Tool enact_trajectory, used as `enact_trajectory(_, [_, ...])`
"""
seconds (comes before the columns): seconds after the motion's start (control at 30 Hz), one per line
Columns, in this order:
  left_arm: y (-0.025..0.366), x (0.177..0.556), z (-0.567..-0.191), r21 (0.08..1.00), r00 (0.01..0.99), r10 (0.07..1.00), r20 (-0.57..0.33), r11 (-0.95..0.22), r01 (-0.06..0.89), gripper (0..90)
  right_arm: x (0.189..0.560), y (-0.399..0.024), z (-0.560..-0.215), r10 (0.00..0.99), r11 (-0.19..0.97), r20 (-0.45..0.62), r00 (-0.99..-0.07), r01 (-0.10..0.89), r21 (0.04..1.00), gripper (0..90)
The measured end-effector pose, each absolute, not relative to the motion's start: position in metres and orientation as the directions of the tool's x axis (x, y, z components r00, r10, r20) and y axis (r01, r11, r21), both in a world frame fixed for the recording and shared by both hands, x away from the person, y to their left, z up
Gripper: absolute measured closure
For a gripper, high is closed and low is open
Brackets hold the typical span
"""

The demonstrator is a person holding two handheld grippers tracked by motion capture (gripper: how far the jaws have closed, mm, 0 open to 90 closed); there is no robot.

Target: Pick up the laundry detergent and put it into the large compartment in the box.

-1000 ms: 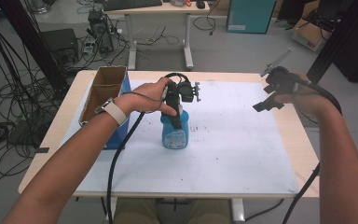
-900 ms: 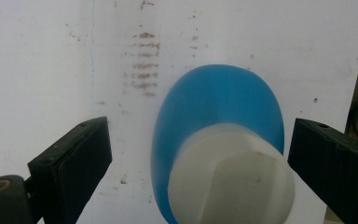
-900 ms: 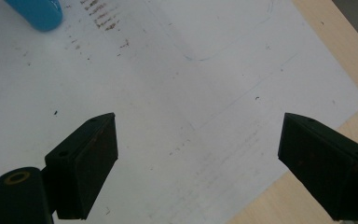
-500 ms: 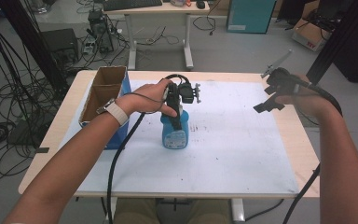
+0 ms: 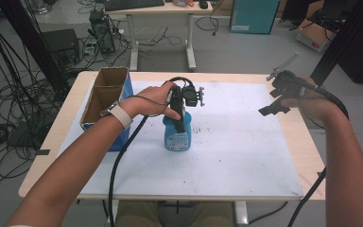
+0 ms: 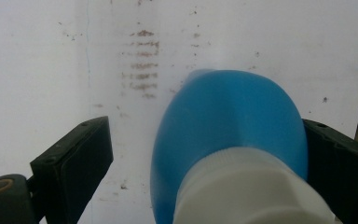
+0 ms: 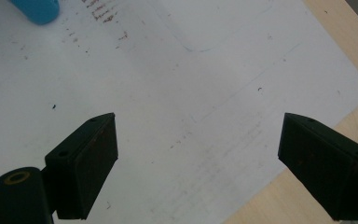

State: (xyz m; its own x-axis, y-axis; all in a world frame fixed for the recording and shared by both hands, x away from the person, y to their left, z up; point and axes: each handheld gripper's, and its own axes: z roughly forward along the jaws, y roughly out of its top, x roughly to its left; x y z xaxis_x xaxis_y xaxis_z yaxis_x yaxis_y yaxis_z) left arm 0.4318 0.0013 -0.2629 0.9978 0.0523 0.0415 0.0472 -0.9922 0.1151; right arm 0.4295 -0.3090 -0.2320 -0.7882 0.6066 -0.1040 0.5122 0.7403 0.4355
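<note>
Far left on the worktop [image 5: 283, 189]: open cardboard box [image 5: 105, 92], standing at the left edge of the white sheet [image 5: 246, 151]. Just right of it, a blue bottle [image 5: 177, 136] stands upright near the sheet's middle, white cap up, long axis vertical.

Left tool [image 5: 182, 113] comes straight down over the bottle top. In the left gripper view the bottle [image 6: 228, 130] sits between the jaws but off-centre: it is at or touching the right jaw, and a clear gap of sheet shows between it and the left jaw. So the left tool is released, spread around the bottle, not clamped yet.

Key relation, as a judgement: the bottle is directly under and inside the left tool's jaws, so a squeeze across the body just below the cap would take it; the tool probably needs a small shift to centre first, or the bottle may tip.

Far right: right tool [image 5: 276, 94] held up above the sheet's right edge, well apart from the bottle. In the right gripper view its jaws stand wide, released, nothing between them; the bottle's base [image 7: 37, 10] is far off at top left. Left hand is clearly nearer.
</note>
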Motion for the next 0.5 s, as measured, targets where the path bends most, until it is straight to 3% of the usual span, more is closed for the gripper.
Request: enact_trajectory(0.5, [0.0025,0.4327,-0.2689,0.104,0.998,0.053,0.035,-0.993,0.049,8.3,0.4292,-0.3073,-0.2318,0.604,0.742,-0.103,-0.79,0.51,0.436,11.8])
